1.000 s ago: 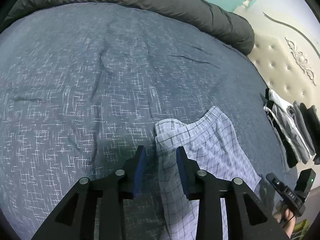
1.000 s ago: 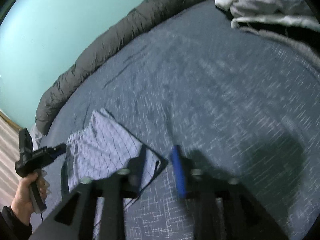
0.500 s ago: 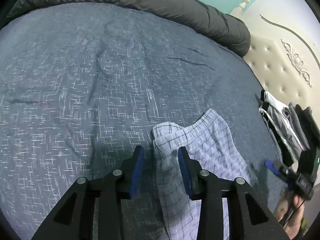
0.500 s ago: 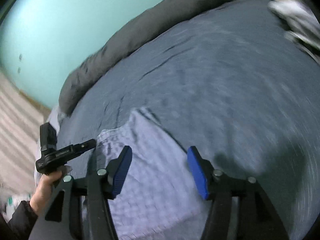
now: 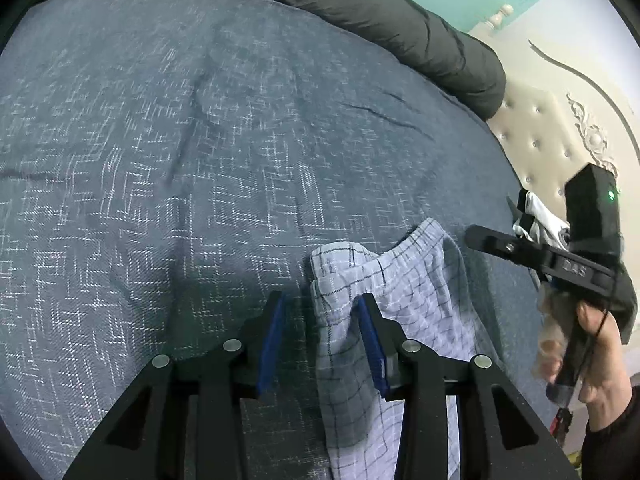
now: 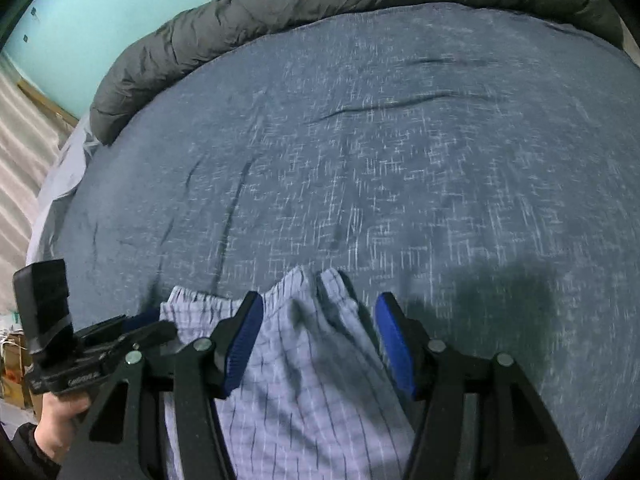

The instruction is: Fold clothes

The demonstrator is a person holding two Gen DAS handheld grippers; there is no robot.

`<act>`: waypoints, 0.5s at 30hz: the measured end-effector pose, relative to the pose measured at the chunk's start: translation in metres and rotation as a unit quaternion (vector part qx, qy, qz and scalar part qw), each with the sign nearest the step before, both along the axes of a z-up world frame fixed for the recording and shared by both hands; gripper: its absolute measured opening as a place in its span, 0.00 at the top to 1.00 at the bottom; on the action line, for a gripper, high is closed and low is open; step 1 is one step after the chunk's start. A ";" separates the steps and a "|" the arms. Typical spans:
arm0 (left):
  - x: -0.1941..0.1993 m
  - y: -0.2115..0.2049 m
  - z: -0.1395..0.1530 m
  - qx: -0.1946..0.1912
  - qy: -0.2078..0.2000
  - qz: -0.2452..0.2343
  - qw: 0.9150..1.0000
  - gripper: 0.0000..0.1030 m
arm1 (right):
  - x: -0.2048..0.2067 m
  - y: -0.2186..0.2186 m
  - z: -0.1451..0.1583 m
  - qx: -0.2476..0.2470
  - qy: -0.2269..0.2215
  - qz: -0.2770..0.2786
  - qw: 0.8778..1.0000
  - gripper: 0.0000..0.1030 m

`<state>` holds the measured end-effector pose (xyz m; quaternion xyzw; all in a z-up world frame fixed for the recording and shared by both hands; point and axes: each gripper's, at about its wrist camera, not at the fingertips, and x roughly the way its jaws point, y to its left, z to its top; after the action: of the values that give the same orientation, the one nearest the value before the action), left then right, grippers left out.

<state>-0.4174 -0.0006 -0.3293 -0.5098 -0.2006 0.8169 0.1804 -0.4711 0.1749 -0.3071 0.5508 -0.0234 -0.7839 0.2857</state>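
I have the checked pyjama trousers (image 5: 404, 292) lying on the blue bedspread (image 5: 160, 140) near me; to fold cleanly, both grippers should pinch the waistband corners evenly. My left gripper (image 5: 320, 336) stands half open astride the left edge. My right gripper (image 6: 316, 344), swung over since a second ago, now straddles the cloth, jaws wider and gripping nothing.

The trousers (image 5: 404, 300) lie on the bed (image 5: 200, 160), at its near edge. A rolled quilt (image 5: 380, 12) lies along the far side. A pile of clothes (image 5: 536, 220) sits right of the trousers, before the headboard (image 5: 560, 132).
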 end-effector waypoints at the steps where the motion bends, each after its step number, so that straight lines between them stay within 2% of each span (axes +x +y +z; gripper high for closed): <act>1: 0.000 0.000 0.000 0.002 0.001 0.000 1.000 0.60 | -0.003 -0.004 -0.003 0.003 -0.003 0.002 1.000 0.42; 8: -0.006 0.003 -0.008 0.010 -0.004 -0.004 1.000 0.61 | -0.010 -0.023 -0.024 0.033 -0.011 0.022 0.999 0.42; 9: -0.007 0.003 -0.008 0.011 -0.004 -0.004 1.000 0.61 | -0.009 -0.027 -0.027 0.036 -0.010 0.030 0.999 0.45; 10: -0.007 0.003 -0.008 0.012 -0.003 -0.005 1.000 0.61 | -0.007 -0.030 -0.029 0.038 -0.009 0.040 0.998 0.49; 11: -0.007 0.004 -0.008 0.013 -0.002 -0.007 1.000 0.61 | -0.004 -0.032 -0.031 0.039 -0.006 0.050 0.998 0.62; 13: -0.007 0.005 -0.008 0.014 0.000 -0.011 1.000 0.62 | 0.000 -0.033 -0.033 0.032 0.000 0.055 0.998 0.65; 14: -0.007 0.005 -0.008 0.016 0.000 -0.013 1.000 0.65 | 0.001 -0.032 -0.033 0.023 0.001 0.054 0.998 0.72; 15: -0.007 0.007 -0.007 0.016 0.001 -0.013 1.000 0.73 | 0.001 -0.029 -0.034 0.009 -0.002 0.054 0.999 0.78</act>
<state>-0.4240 0.0060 -0.3368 -0.5084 -0.2066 0.8118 0.1997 -0.4699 0.1456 -0.3407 0.5554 0.0130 -0.7665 0.3223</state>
